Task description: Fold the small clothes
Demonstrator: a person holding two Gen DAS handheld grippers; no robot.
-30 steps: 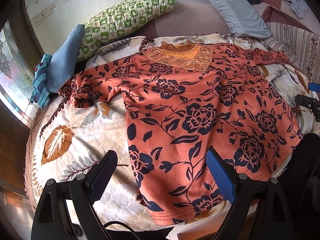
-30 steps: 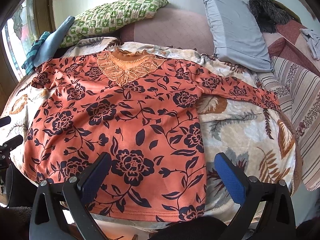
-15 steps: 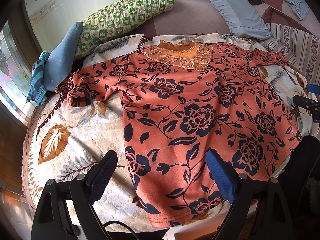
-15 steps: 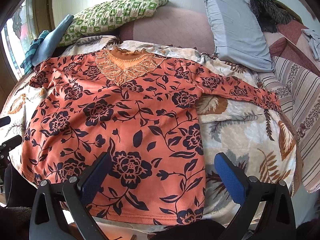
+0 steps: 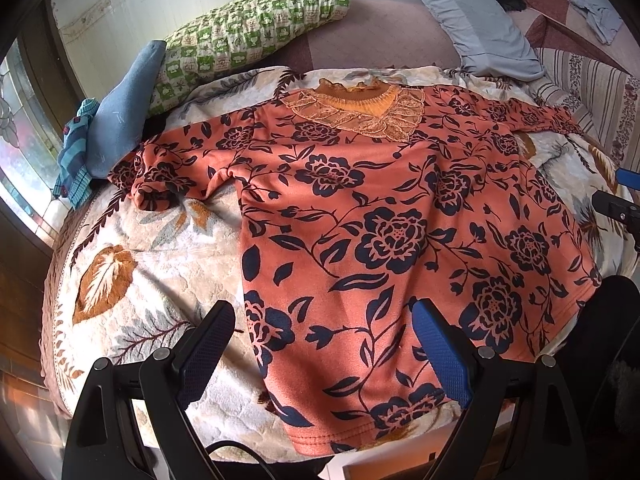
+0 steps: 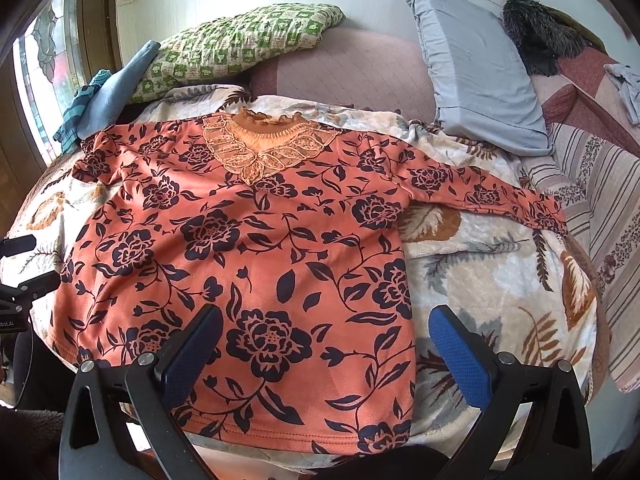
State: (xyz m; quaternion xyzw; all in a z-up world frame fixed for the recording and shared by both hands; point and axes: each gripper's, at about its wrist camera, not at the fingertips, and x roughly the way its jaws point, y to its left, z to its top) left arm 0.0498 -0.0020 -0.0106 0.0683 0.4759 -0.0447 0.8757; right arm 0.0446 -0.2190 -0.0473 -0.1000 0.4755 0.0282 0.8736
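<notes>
Item: floral top (image 5: 400, 216), orange with dark flowers, one only. Spread face up on bed blanket (image 5: 120, 264), collar toward upper centre of frame, hem toward lower edge, overhanging the bed's near side slightly.

Left tool (image 5: 324, 344): one, jaws wide apart, gripping nothing, low centre of the left wrist frame above the hem's left corner. Right tool (image 6: 320, 344): one, jaws likewise wide apart and empty, low centre of the right wrist frame over the hem.

Sleeves, two: one bunched and doubled at centre left of the left wrist frame; one (image 6: 488, 200) stretched straight toward centre right of the right wrist frame.

Risks, judged:
- Bunched sleeve likely to fold in crooked unless straightened first; lump in the finished fold.
- Plush blanket possibly pinched along with the hem; fabric and bedding lifted together.
- Hem at bed edge liable to slide off if tugged toward lower frame.
- Uneven pull from two tools; skewed crease.

Also counted: green checked pillow (image 5: 248, 28), one; grey-blue pillow (image 6: 476, 68), one; blue cloths (image 5: 120, 108) at upper left, two or so, count uncertain; dark furry item (image 6: 536, 32) upper right, one.
</notes>
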